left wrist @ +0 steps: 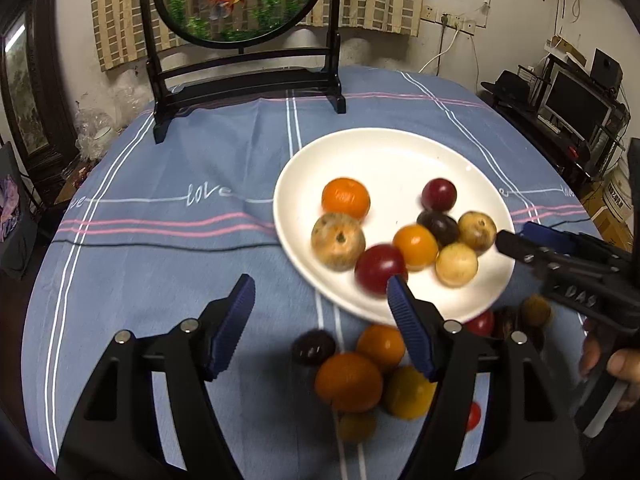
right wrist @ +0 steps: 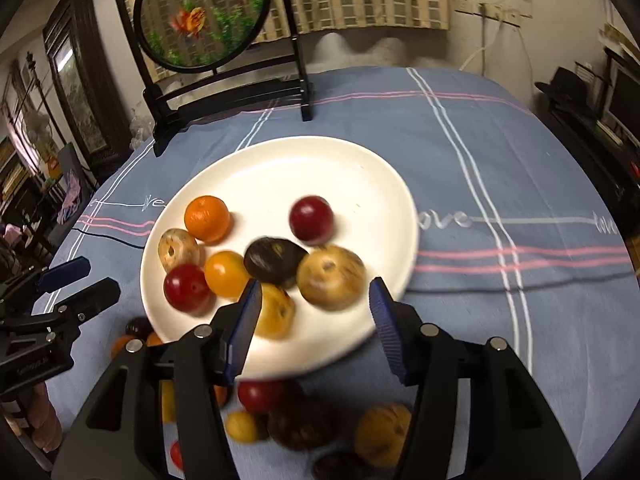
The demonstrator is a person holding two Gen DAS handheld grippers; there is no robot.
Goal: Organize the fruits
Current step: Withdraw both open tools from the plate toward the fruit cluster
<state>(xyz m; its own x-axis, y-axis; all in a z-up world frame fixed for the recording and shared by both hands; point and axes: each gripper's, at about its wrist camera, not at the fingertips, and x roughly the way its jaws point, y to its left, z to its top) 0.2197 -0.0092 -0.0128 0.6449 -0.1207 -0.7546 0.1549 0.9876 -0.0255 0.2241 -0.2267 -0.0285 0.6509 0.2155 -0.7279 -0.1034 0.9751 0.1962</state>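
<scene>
A white plate (left wrist: 384, 160) on the blue tablecloth holds several fruits: an orange (left wrist: 345, 197), red plums (left wrist: 380, 269), a dark plum (left wrist: 438, 227), a yellow-orange fruit (left wrist: 415, 246) and tan fruits (left wrist: 337, 241). More loose fruits (left wrist: 349, 381) lie on the cloth in front of the plate. My left gripper (left wrist: 320, 312) is open and empty above the near plate edge. My right gripper (right wrist: 315, 316) is open and empty over the plate's (right wrist: 320, 168) near side, next to a tan fruit (right wrist: 331, 277). It also shows in the left wrist view (left wrist: 520, 240).
A black stand with a round goldfish panel (left wrist: 240, 0) stands at the table's far side. A dark cable (left wrist: 160, 242) crosses the cloth left of the plate. Shelves and a monitor (left wrist: 576, 108) stand off the right edge.
</scene>
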